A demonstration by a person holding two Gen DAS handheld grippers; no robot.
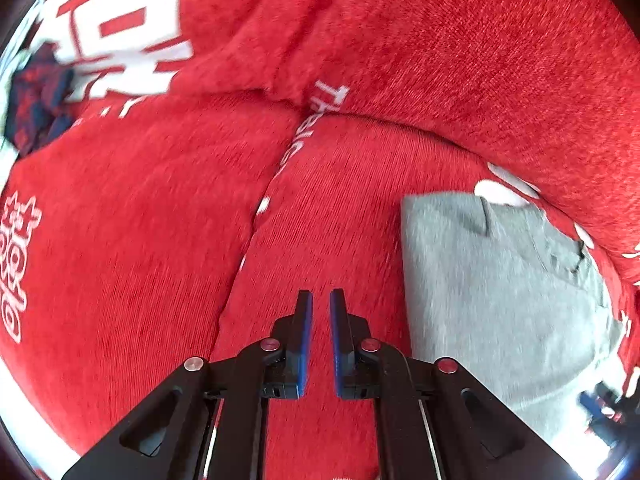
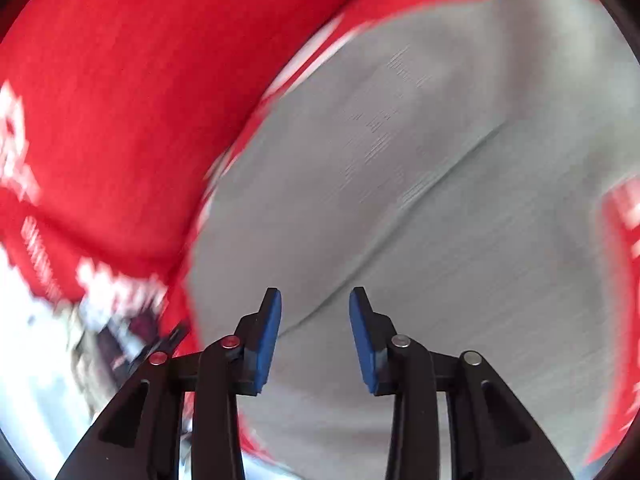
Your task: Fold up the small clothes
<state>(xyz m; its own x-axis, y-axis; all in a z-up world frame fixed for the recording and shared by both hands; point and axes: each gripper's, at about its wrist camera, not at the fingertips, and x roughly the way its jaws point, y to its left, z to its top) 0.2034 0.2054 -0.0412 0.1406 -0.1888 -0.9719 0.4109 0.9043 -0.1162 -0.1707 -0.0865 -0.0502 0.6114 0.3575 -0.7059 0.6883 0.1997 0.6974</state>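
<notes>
Grey garment point(image 2: 440, 180) under right gripper point(image 2: 315, 300) — parted, empty

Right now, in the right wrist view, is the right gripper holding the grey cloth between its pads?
No, the right gripper stands open, and the grey cloth lies flat beyond its pads.

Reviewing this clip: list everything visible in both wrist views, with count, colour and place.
Folded grey knit garment: one, grey, lying on the red cloth, right of the left gripper.
Red fabric cover with white printed lettering: one, red and white, spread under everything.
Crumpled dark blue and red cloth: one, far left edge, blurred.
Left gripper: black with blue pads, nearly shut, empty, over red cloth.
Right gripper: black with blue pads, open, empty, over the grey garment.
</notes>
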